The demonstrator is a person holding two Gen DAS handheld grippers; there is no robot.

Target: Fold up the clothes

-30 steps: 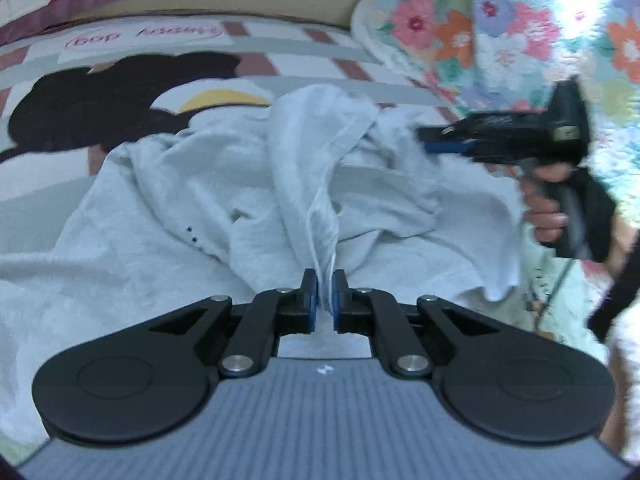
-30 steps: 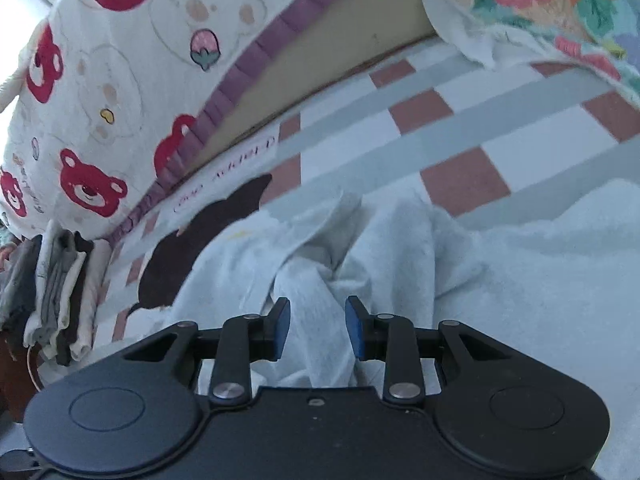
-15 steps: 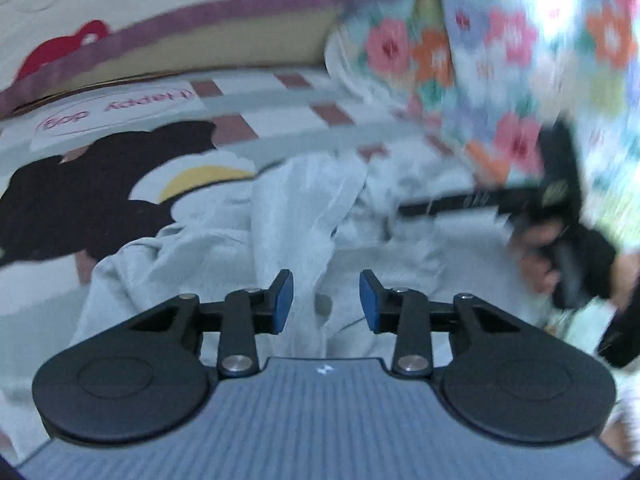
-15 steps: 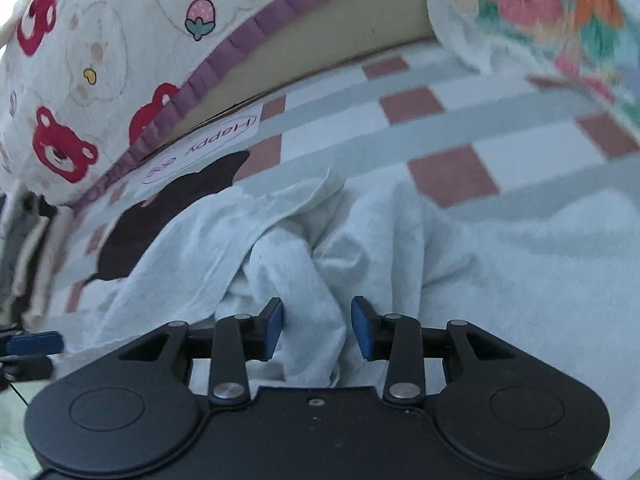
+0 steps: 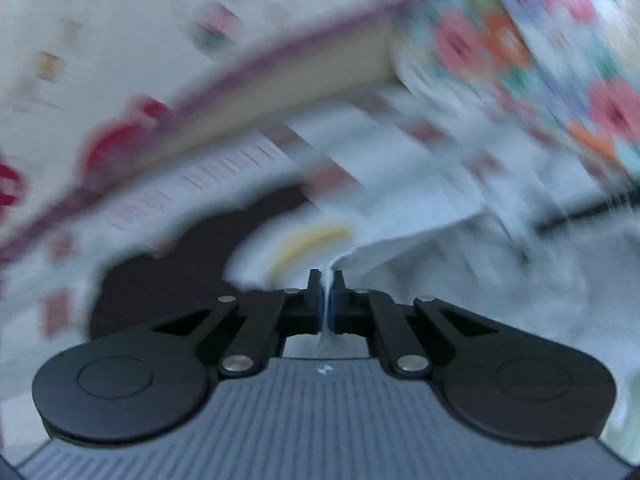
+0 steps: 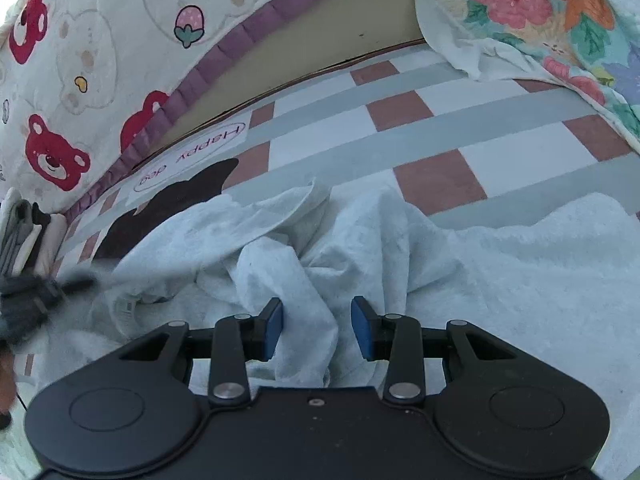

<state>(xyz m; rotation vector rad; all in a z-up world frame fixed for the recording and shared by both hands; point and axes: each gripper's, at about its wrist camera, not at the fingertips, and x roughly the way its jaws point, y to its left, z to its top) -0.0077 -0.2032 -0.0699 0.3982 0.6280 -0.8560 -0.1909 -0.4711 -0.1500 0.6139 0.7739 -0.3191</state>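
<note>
White garment [image 6: 400, 256], heavily motion-blurred in the left wrist view, is pinched at a thin fold by the left gripper [image 5: 327, 300]; the right gripper [image 6: 316, 330] angles downward, jaws parted around a ridge.

White garment [image 5: 420, 256] between pinched jaws

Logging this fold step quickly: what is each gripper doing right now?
Left gripper: shut on an edge of the white garment.
Right gripper: open, a fold of the garment between its fingers, not pinched.
</note>
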